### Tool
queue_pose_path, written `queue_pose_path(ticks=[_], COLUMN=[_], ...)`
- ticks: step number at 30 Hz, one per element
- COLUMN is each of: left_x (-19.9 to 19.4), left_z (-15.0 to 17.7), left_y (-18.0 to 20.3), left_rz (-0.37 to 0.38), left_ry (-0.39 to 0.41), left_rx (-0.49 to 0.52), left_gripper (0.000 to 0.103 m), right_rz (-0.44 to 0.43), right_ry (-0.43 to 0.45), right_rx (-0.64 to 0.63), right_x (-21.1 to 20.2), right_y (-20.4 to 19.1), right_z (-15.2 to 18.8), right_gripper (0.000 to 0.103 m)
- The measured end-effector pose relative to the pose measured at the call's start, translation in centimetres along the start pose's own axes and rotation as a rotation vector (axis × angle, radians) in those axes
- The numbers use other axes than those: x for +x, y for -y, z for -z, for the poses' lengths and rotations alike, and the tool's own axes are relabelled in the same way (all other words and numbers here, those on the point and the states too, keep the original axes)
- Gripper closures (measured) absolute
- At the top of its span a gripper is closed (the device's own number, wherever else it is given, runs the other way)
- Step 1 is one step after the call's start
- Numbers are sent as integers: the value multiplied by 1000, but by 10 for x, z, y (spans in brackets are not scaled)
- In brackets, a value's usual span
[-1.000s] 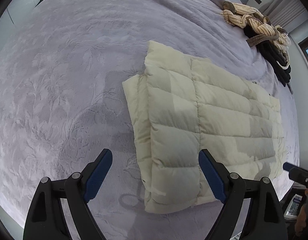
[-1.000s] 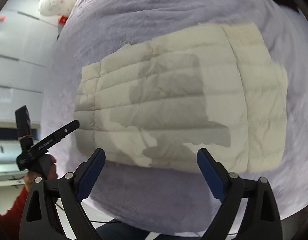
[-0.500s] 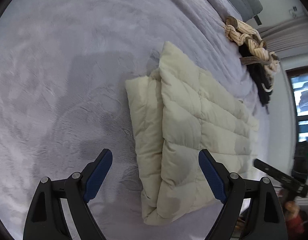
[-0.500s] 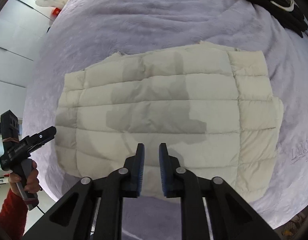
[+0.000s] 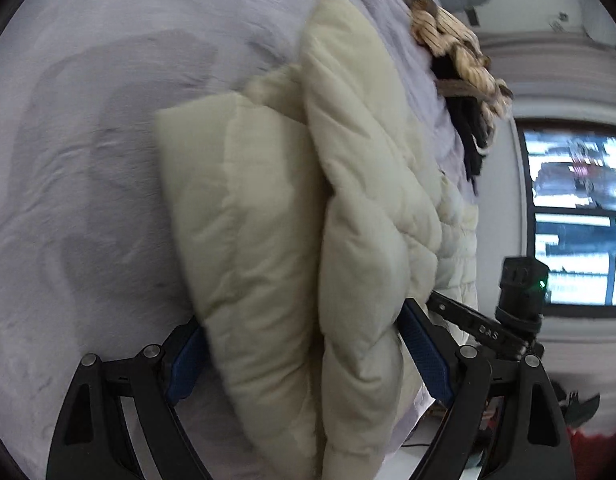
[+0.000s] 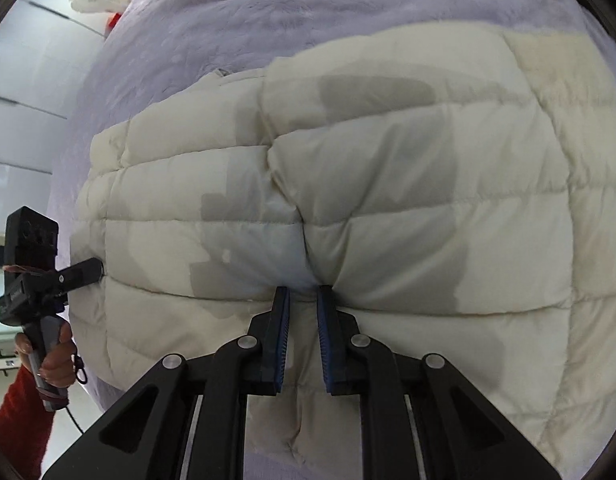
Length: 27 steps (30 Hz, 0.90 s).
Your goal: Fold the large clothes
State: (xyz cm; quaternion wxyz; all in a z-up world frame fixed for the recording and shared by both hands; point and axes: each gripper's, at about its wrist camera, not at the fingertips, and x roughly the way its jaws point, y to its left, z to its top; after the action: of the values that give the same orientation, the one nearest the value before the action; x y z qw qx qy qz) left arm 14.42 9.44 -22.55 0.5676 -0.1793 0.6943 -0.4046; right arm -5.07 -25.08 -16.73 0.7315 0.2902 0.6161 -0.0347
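Note:
A cream quilted down jacket (image 5: pixel 267 220) lies folded on the lilac bedspread (image 5: pixel 87 160). My left gripper (image 5: pixel 303 360) is open wide and straddles the jacket's near folded end, a blue pad on each side of the stacked layers. In the right wrist view the jacket (image 6: pixel 388 200) fills the frame. My right gripper (image 6: pixel 302 292) is shut, with no fabric pinched between its pads. Its tips dig into the quilting near a seam and pucker it. The left gripper's finger (image 6: pixel 87 272) touches the jacket's left edge.
A heap of striped beige and black clothes (image 5: pixel 460 64) lies farther back on the bed. A window (image 5: pixel 576 216) is at the right. A hand (image 6: pixel 55 360) in a red sleeve (image 6: pixel 15 420) holds the left gripper beside the bed edge.
The right gripper shut in the air, then came down until its tips pressed into the jacket. The left gripper dropped and tilted toward the jacket's end, which now sits between its open fingers.

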Motion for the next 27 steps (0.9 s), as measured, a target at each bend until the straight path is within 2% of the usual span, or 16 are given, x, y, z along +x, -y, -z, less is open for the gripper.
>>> queue_pose_path(ticks=[5,8,12,16,18,21,27], left_x=[16,21,17,3,3,7,4], left_z=[1,2,1,8,15,21,22], left_y=[23,40,70,105,133,154,163], left_rz=[-10,-16,-53,-22,-42,-59,-67], left_ry=[-17,-47,-42,-9,4,14,31], left_rx=[72,140,224,291,365,407,398], left_gripper=[16,50,72,75,75,75,75], right_rz=[-43,-50,-59,-67,-73,-79,-76], right_ry=[16,27,36,42,44,40,34], right_rx=[34,44,61,70,75,80,84], right_x=[9,10,11,11,12,11,11], right_y=[10,12,15,18,19,24,29], right_z=[7,11,15,16,17,18,16], right_gripper=[89,90,90,90,90,90,90])
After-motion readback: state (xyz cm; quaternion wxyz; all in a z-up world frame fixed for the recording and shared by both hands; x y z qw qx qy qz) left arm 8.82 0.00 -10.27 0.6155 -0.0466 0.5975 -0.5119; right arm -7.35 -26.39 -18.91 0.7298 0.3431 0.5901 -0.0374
